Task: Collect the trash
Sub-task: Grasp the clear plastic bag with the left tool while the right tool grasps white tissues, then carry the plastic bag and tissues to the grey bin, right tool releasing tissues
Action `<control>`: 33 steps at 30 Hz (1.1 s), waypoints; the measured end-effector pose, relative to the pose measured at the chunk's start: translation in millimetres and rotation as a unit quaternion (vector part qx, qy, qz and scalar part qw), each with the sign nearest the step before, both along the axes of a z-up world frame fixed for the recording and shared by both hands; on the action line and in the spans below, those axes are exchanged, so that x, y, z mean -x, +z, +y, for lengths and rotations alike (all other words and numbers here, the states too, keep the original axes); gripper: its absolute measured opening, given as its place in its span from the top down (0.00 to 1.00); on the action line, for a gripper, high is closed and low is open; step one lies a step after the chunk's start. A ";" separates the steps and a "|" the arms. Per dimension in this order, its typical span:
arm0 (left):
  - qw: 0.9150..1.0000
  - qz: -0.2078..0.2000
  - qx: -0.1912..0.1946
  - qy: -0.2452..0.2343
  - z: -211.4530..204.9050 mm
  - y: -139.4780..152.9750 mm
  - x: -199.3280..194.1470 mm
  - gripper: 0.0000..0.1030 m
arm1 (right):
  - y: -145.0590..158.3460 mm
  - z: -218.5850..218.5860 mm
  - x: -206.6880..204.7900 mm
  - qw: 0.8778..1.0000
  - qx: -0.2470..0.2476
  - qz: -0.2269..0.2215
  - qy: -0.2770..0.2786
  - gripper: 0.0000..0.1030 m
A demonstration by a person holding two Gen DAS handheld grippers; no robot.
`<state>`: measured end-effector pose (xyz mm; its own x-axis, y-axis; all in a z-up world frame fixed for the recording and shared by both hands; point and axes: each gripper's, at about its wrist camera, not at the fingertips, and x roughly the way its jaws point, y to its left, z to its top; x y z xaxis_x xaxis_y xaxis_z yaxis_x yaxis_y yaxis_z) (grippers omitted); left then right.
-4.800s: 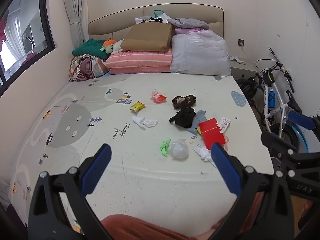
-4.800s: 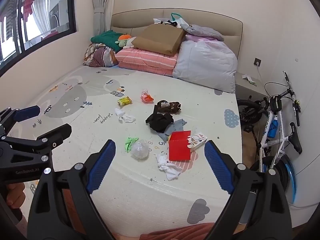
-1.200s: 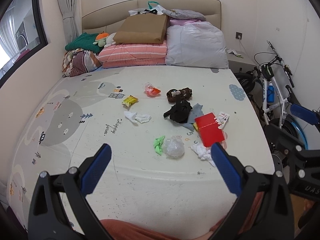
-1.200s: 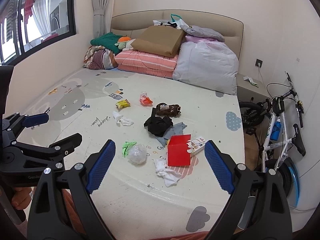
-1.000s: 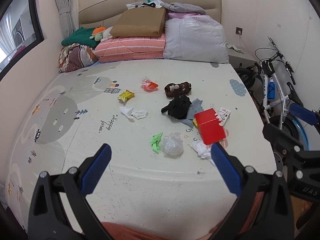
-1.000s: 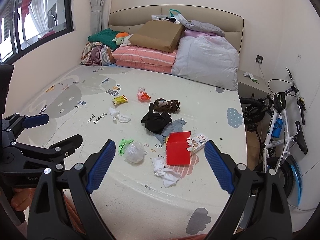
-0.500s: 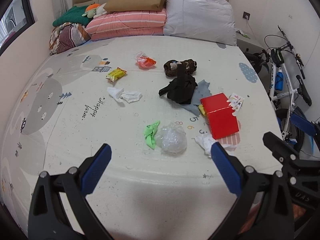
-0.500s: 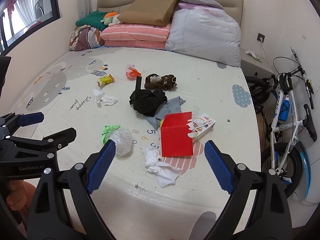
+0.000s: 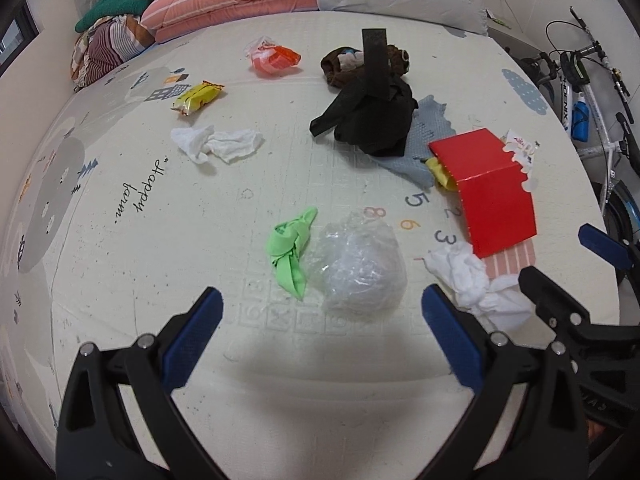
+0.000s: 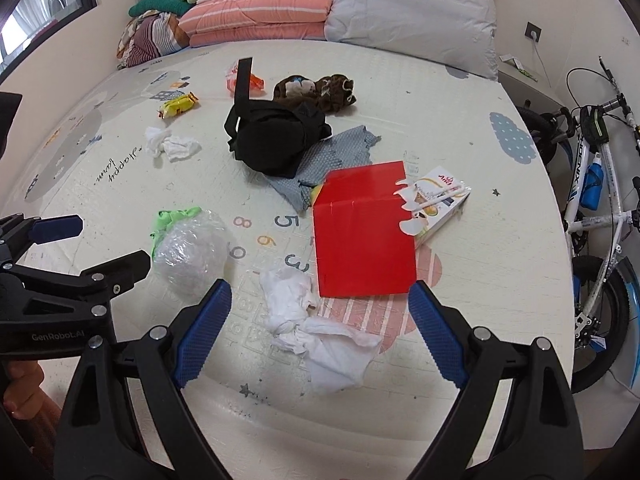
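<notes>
Crumpled clear plastic ball (image 9: 362, 266) beside green wrapper (image 9: 291, 249); white tissue (image 10: 310, 322) near red box (image 10: 362, 236).

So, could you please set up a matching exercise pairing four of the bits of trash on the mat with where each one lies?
Things:
1. clear plastic ball
2. crumpled white tissue
3. yellow snack wrapper
4. drink carton

Places:
A. against the far right edge of the red folded card
B. touching the green scrap
C. near the printed houses, far left of the pile
D. just in front of the right gripper, by the printed 3

Pairs: 1-B, 2-D, 3-C, 4-A
</notes>
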<state>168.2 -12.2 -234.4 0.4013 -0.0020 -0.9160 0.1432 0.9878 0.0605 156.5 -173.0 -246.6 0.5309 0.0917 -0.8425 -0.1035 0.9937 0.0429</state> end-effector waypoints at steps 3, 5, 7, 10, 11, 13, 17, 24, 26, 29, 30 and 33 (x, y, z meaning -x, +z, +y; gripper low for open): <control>1.000 0.011 0.000 -0.002 1.4 -16.3 -9.0 0.04 | -18.2 4.2 -5.9 1.000 0.005 0.011 0.005 0.20; 1.000 0.022 0.000 -0.005 0.4 -27.3 -14.5 0.05 | -29.7 6.0 -9.0 1.000 0.005 0.020 0.008 0.24; 1.000 0.029 -0.004 -0.011 -3.4 -37.8 -16.8 0.06 | -41.0 7.1 -11.3 1.000 0.004 0.029 0.011 0.27; 0.999 0.035 -0.004 -0.023 -9.1 -48.9 -18.5 0.08 | -56.7 7.1 -12.7 0.999 0.009 0.047 0.017 0.30; 0.999 0.035 -0.002 -0.026 -10.8 -51.1 -19.5 0.18 | -61.3 7.1 -13.0 0.998 0.010 0.053 0.019 0.35; 0.998 0.043 0.016 -0.034 -12.2 -54.3 -21.4 0.38 | -68.5 7.1 -14.1 0.998 -0.002 0.065 0.025 0.39; 0.998 0.035 0.029 -0.053 -18.1 -53.9 -20.2 0.60 | -74.0 11.9 -13.5 0.996 -0.021 0.073 0.043 0.62; 0.998 0.007 0.027 -0.060 -19.4 -39.5 -17.5 0.73 | -55.7 8.9 -7.1 0.997 -0.037 0.045 0.047 0.70; 0.998 -0.003 0.036 -0.059 -17.0 -29.7 -16.2 0.73 | -46.2 5.6 -4.2 0.998 -0.037 0.033 0.044 0.70; 0.997 -0.023 0.043 -0.062 -18.2 -11.7 -10.6 0.73 | -31.6 0.0 1.8 0.999 -0.036 0.015 0.037 0.70; 0.996 -0.032 0.043 -0.066 -19.9 -5.0 -7.2 0.73 | -26.1 -2.2 4.1 0.999 -0.036 0.009 0.035 0.70; 0.994 -0.059 0.045 -0.081 -32.2 17.3 6.2 0.73 | -5.4 -11.4 17.8 0.999 -0.032 -0.012 0.028 0.70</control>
